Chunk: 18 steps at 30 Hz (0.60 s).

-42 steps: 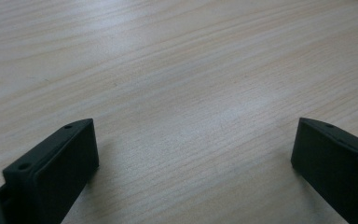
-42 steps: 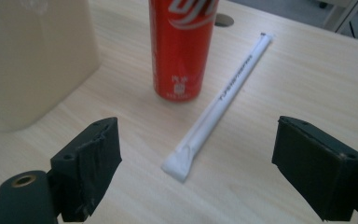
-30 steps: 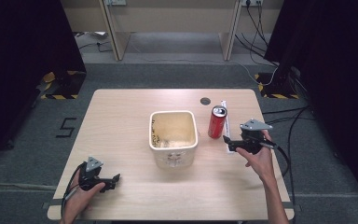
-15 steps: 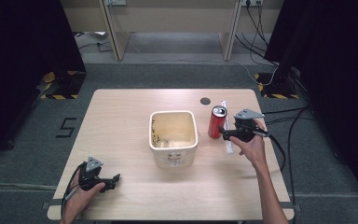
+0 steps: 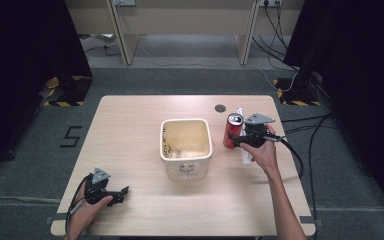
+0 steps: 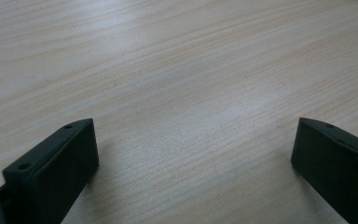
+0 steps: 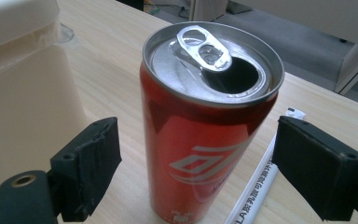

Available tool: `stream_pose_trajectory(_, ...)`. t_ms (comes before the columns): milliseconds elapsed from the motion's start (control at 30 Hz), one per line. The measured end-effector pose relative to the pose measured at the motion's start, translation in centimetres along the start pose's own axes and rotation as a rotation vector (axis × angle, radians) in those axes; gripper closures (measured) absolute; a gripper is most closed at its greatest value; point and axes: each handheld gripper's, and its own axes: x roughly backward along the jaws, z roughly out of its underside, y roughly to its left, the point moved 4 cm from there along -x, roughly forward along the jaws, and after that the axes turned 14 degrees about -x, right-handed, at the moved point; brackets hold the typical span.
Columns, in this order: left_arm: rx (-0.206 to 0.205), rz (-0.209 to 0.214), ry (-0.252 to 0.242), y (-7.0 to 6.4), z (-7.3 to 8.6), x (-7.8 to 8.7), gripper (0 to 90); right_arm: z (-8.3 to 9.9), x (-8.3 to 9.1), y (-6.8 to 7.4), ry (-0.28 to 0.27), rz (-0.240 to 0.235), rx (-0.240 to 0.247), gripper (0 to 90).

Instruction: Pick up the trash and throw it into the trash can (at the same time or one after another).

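Note:
An opened red drink can [image 5: 233, 130] stands upright on the wooden table [image 5: 130, 130], right of a cream plastic tub [image 5: 186, 147]. My right gripper [image 5: 237, 141] is open at the can, coming from its right. In the right gripper view the can [image 7: 205, 126] stands between the two black jaws of the right gripper [image 7: 198, 140], with a gap on each side. My left gripper [image 5: 121, 192] rests near the table's front left corner. It is open, and the left gripper [image 6: 196, 140] has bare wood between its jaws.
A white wrapped stick [image 5: 245, 152] lies on the table just right of the can, seen again under my right jaw [image 7: 256, 186]. The tub's wall [image 7: 23, 93] is close on the can's left. A dark round grommet [image 5: 220, 108] sits near the far edge.
My right gripper has moved left to the can, and its open jaws now stand on either side of it. The left gripper has not moved.

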Motion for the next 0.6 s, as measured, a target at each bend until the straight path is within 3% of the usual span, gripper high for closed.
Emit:
stream_pose_trajectory(467, 0.002, 0.000, -0.002, 0.0, 0.0, 0.0, 0.0, 0.1, -2.1, -0.1, -0.020, -0.014, -0.026, 19.4)
stream_pose_trajectory(500, 0.003, 0.000, -0.002, 0.0, 0.0, 0.0, 0.0, 0.1, -2.3, -0.2, -0.021, -0.013, -0.018, 26.4)
stream_pose_trajectory(600, 0.002, 0.000, -0.002, 0.0, 0.0, 0.0, 0.0, 0.1, -2.3, -0.1, -0.025, -0.021, -0.005, 32.4)
